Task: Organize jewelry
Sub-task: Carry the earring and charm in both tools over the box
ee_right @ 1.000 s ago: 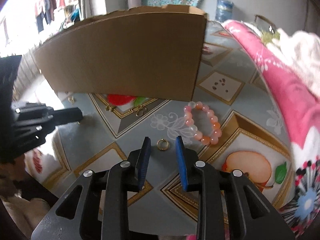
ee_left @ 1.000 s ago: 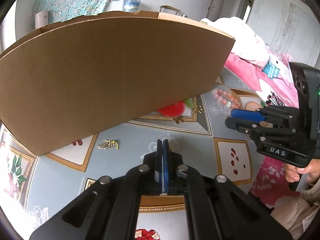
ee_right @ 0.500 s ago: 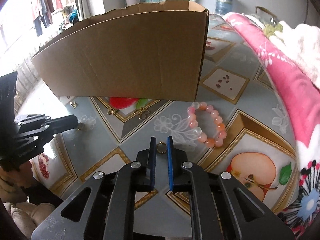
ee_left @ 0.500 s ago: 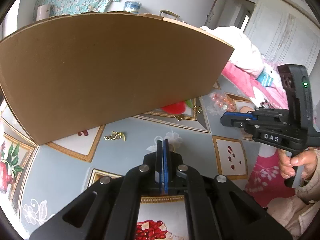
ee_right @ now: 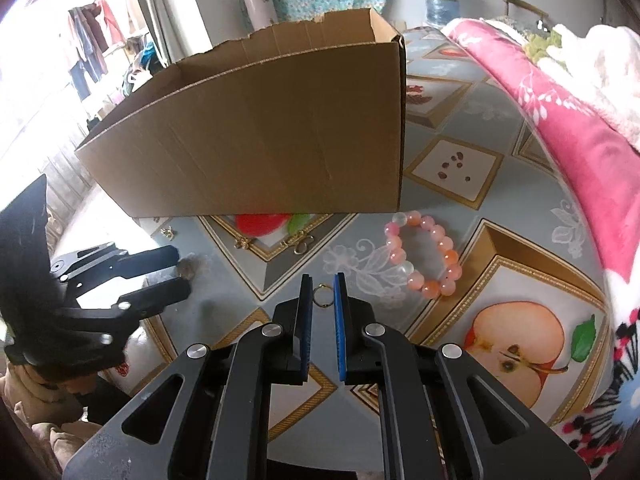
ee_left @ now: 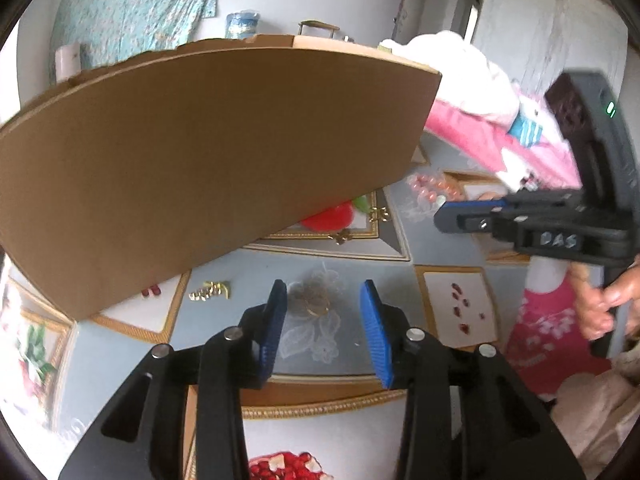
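While small pieces lie scattered on the patterned bench (ee_right: 472, 128), picking step in hand: right claw (ee_right: 322, 290) narrowed on the gold ring (ee_right: 322, 295), pads seemingly pinching it; left claw (ee_left: 323, 300) opening, empty, above a gold piece (ee_left: 316, 309) on the cloth. Next, likely a lift over the tall wall of the cardboard box (ee_right: 260, 136). Nearby: pink bead bracelet (ee_right: 424, 256), gold clasps (ee_right: 296, 242), gold chain (ee_left: 210, 291); pink blanket (ee_right: 568, 120) crowding the right edge

Both fisheye views look steeply down from close above the patterned tablecloth (ee_left: 404, 292), along blue-padded fingers at lower centre. Shared: cardboard box (ee_left: 208, 160) across the upper frame, pink bead bracelet (ee_right: 424, 256), and each other's gripper at a side edge.
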### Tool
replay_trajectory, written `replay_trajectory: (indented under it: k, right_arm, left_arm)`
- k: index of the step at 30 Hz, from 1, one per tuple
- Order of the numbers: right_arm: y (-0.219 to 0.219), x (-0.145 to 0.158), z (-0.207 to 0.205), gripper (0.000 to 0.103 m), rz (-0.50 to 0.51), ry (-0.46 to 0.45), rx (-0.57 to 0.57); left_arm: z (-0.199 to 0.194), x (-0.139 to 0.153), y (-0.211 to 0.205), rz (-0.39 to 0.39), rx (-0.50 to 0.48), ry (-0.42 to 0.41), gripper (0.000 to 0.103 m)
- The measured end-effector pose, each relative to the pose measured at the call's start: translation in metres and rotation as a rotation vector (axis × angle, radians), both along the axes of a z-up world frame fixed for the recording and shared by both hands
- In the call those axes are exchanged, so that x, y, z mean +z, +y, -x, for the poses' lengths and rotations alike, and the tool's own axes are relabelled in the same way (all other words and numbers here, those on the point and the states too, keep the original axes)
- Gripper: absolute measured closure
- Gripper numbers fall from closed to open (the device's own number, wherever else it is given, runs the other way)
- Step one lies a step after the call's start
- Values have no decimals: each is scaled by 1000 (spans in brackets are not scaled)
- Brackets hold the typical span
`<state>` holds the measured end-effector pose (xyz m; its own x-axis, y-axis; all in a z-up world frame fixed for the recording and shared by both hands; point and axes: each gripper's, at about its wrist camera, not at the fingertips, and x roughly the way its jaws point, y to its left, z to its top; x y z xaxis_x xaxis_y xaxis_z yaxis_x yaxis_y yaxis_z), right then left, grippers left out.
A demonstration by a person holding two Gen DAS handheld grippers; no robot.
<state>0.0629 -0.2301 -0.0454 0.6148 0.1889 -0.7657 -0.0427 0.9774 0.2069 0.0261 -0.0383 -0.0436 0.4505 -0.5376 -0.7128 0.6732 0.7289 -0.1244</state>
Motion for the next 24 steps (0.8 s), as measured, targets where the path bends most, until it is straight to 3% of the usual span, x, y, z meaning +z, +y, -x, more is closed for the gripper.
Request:
replay_trajectory:
  k: [2, 7, 12, 17, 24]
  right_arm:
    - [0, 2, 1, 95, -9, -12, 8]
    - [9, 7, 14, 95, -33, -36, 12]
    - [5, 7, 15, 95, -69, -61, 21]
    - [1, 4, 15, 95, -107, -69, 33]
    - [-8, 8, 23, 95, -148, -113, 44]
  left_arm:
    - [0, -1, -5, -38, 6, -24, 75]
    - [-3, 0, -3, -75, 18, -27, 85]
    - [2, 1, -6, -127, -7, -52, 85]
    - [6, 0, -9, -143, -19, -58, 93]
    - [10, 1, -14, -177, 0, -70, 93]
